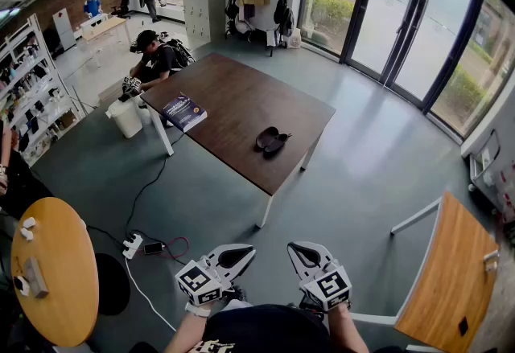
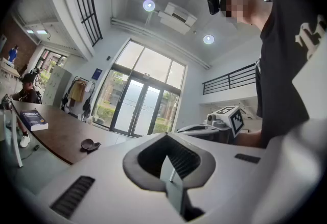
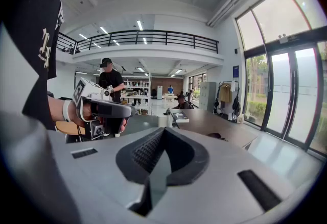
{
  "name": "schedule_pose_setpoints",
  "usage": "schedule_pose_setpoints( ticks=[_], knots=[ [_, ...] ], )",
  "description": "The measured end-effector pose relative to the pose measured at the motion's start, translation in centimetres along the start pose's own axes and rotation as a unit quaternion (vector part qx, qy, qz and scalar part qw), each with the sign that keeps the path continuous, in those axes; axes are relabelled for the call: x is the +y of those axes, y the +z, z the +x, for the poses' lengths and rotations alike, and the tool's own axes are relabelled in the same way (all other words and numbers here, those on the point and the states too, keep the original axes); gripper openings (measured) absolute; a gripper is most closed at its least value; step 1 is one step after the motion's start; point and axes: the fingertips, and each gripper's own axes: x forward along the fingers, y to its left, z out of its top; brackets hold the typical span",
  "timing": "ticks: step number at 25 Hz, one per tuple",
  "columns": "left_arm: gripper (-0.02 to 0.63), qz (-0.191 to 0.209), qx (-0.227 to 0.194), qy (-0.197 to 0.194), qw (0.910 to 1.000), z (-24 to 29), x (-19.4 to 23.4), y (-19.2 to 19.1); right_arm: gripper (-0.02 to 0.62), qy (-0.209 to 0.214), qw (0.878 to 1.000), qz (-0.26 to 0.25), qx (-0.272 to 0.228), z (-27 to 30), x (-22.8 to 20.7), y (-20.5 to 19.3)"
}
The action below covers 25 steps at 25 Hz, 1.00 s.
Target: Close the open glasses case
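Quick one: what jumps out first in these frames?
The brown table mid-room, with the open glasses case near its right-hand edge and a blue book at its left corner. At the bottom of the head view, the left tongs and right tongs are held side by side, both shut and empty, well short of the table.

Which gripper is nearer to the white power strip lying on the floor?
Left. In the head view the left gripper is just right of the power strip; the right gripper is farther right, beyond the left one.
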Motion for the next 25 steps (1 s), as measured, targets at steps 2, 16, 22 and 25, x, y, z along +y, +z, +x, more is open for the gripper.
schedule_pose_setpoints(
  ticks=[2, 16, 22, 25],
  knots=[
    [0.006, -0.001, 0.000, -0.002, 1.0000, -0.6, 0.5, 0.0, -0.012, -0.006, 1.000, 0.003, 0.000, 0.6, 0.4, 1.9],
    [0.006, -0.010, -0.002, -0.031, 0.9995, -3.5, 2.4, 0.2, -0.012, -0.014, 1.000, -0.004, 0.021, 3.5, 3.6, 2.1],
    [0.006, -0.019, 0.000, -0.043, 0.9989, -4.3, 2.7, 0.0, -0.012, -0.021, 0.999, -0.005, 0.034, 4.1, 4.7, 2.0],
    [0.006, -0.020, -0.002, -0.046, 0.9987, -4.5, 3.0, -0.1, -0.012, -0.023, 0.999, -0.011, 0.041, 4.3, 4.9, 2.0]
  ],
)
